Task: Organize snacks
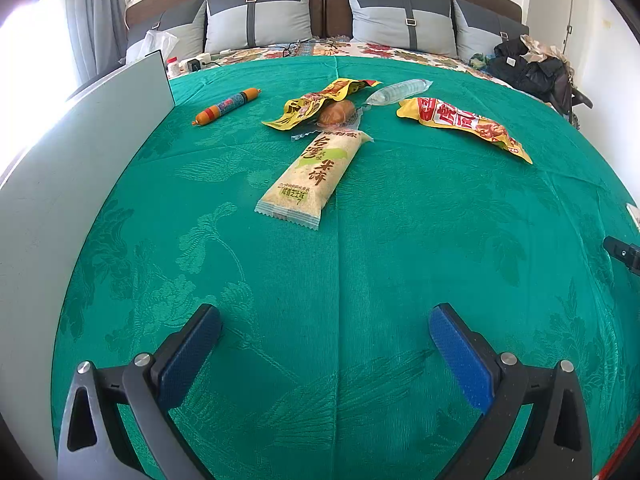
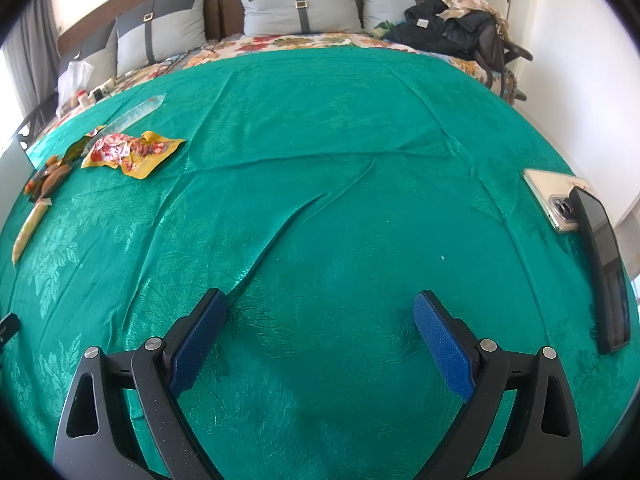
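Observation:
Several snacks lie on a green bedspread (image 1: 360, 280). In the left wrist view a rice cracker pack (image 1: 312, 176) lies nearest, ahead of my open left gripper (image 1: 326, 320). Beyond it sit a yellow wrapper (image 1: 316, 104), a brown bun (image 1: 337, 113), a clear tube pack (image 1: 398, 91), a red-and-yellow pack (image 1: 466, 124) and an orange sausage (image 1: 227, 106). My right gripper (image 2: 320, 308) is open over bare cloth; the red-and-yellow pack (image 2: 132, 152) and the rice cracker pack (image 2: 28, 230) lie far to its left.
A white box wall (image 1: 80, 152) stands along the left. Two phones (image 2: 560, 196) (image 2: 604, 268) lie at the right edge of the bed. Pillows (image 1: 260, 16) line the headboard, dark clothes (image 1: 528, 64) are piled at the far right, and small items (image 1: 188, 64) sit at the far left.

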Motion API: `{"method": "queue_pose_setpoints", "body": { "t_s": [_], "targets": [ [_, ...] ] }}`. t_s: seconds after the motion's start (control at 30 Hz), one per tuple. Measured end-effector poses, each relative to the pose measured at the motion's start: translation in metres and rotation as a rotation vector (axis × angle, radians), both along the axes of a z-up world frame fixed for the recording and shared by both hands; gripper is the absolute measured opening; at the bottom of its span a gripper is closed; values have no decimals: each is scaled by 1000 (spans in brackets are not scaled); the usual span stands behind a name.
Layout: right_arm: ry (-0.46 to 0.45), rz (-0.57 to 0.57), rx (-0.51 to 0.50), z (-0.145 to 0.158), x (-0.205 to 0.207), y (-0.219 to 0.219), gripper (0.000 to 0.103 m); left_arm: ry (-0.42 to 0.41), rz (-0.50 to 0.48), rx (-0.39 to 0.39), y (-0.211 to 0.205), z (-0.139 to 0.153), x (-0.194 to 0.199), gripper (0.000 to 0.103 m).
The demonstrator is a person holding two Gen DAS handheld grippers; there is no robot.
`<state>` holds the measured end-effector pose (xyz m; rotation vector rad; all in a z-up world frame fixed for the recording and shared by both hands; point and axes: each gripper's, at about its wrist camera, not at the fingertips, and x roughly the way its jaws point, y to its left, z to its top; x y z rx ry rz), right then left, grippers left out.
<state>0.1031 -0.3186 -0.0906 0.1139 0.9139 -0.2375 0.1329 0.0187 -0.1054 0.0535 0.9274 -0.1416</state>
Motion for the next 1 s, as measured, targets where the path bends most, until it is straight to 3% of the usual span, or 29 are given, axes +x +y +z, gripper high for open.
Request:
{"method": "queue_pose_setpoints", "body": {
  "t_s": [1.0],
  "targets": [
    [18, 4, 37, 3, 3, -3, 95, 0, -1, 0, 0, 0, 0, 103]
  ]
}}
